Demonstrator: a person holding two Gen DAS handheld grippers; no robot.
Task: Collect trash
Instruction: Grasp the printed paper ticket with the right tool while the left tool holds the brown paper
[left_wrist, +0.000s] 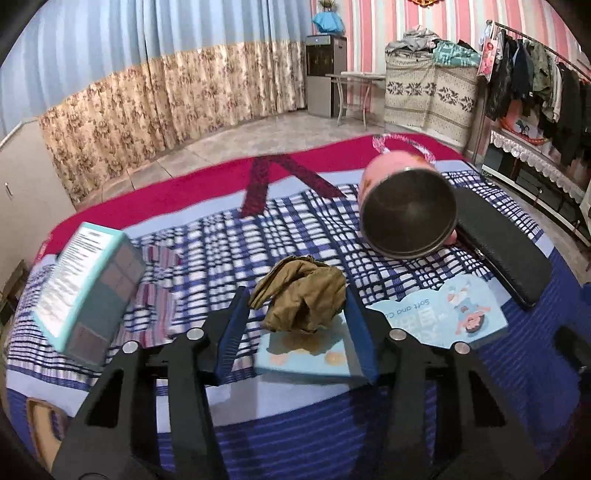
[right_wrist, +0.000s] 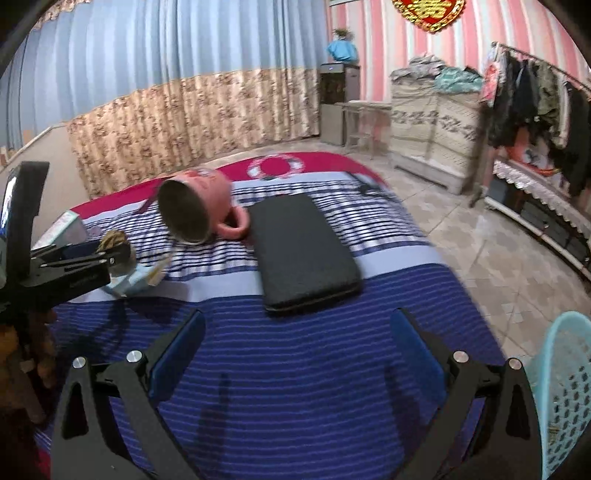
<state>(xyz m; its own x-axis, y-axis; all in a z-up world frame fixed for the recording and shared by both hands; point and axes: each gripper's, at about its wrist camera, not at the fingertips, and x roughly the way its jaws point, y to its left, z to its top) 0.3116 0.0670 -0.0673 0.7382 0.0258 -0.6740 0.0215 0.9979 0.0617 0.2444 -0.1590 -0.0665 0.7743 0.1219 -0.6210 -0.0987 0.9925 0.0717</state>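
Note:
A crumpled brown paper (left_wrist: 303, 295) lies on a light-blue tissue pack (left_wrist: 306, 356) on the bed. My left gripper (left_wrist: 295, 295) is shut on the paper, a blue pad against each side. From the right wrist view, that left gripper (right_wrist: 92, 258) is at the far left with the brown paper (right_wrist: 114, 238) at its tip. My right gripper (right_wrist: 297, 321) stands open over the blue striped bedcover (right_wrist: 295, 387), nothing between its fingers. A turquoise perforated basket (right_wrist: 565, 387) stands low at the right, beside the bed.
A pink mug (left_wrist: 406, 210) lies on its side behind the paper, next to a long black case (left_wrist: 506, 247). A teal box (left_wrist: 88, 284) lies at the left, and a second light-blue pack (left_wrist: 461, 310) at the right. Tiled floor, a clothes rack and cabinets lie beyond the bed.

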